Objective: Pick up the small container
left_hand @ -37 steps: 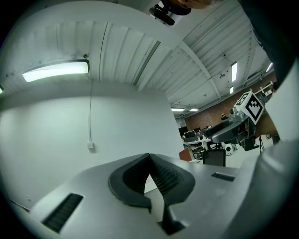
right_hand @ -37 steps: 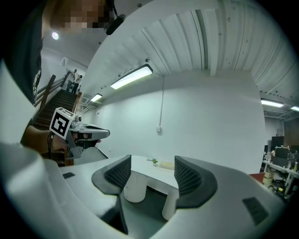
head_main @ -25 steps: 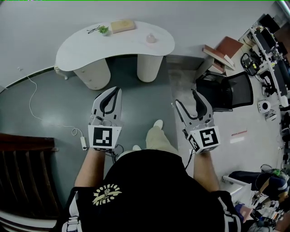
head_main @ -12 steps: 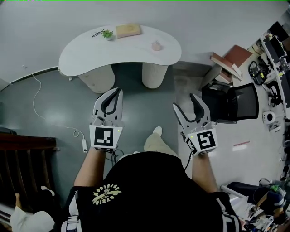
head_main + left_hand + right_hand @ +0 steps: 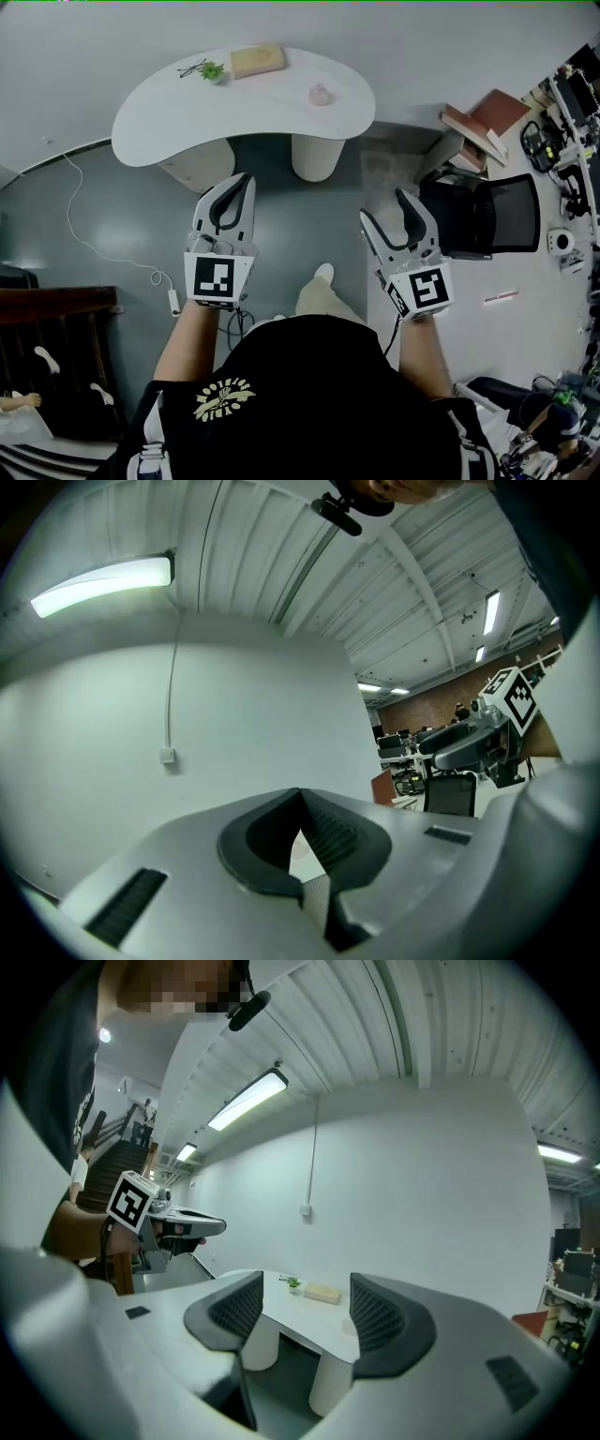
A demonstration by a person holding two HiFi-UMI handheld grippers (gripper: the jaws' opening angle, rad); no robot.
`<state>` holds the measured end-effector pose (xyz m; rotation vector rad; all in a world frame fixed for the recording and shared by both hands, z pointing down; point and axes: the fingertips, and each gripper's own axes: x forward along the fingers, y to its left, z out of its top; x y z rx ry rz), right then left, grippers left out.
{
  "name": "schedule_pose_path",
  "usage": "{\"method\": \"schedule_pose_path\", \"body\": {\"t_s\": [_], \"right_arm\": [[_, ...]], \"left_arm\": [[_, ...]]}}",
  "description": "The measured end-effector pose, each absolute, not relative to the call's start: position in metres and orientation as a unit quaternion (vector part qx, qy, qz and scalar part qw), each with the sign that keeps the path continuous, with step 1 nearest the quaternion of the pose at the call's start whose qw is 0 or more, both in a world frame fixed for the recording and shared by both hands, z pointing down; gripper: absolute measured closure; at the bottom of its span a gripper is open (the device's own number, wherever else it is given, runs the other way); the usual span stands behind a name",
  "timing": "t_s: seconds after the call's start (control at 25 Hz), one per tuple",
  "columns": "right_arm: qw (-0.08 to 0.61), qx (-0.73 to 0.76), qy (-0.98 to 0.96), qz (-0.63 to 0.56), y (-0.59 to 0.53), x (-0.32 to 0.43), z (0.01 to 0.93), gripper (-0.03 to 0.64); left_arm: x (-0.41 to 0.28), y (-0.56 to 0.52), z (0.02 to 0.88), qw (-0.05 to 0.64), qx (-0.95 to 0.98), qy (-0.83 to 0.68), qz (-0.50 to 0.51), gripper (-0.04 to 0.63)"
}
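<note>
The small pink container stands on the right part of a white kidney-shaped table far ahead of me. Both grippers hang in the air over the grey floor, well short of the table. My left gripper is shut, its pads meeting with nothing between them. My right gripper is open and empty. In the right gripper view the table shows between the jaws, with the container faint beside the right pad. My left gripper appears there at the left.
On the table also lie a tan box, a small plant and glasses. A black office chair and stacked books stand to the right. A white cable runs over the floor at left, beside dark wooden steps.
The view has shifted slightly and both grippers have drifted a little toward the table. The left stays shut and the right stays open. A person's feet have come into view at lower left.
</note>
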<state>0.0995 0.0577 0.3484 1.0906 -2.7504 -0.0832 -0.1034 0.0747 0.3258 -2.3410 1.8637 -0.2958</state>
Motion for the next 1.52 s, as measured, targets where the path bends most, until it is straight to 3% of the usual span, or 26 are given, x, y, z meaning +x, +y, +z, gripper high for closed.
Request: {"method": "schedule_pose_path", "body": {"t_s": [0.88, 1.52], "right_arm": [[0.09, 0.302, -0.948, -0.054, -0.072, 0.135, 0.342, 0.341], [0.09, 0.293, -0.951, -0.042, -0.116, 0.113, 0.355, 0.341]], "left_arm": [[-0.052, -0.041, 0.295, 0.088, -0.746, 0.655, -0.087, 0.587], [-0.072, -0.071, 0.315, 0.075, -0.736, 0.666, -0.099, 0.586]]}}
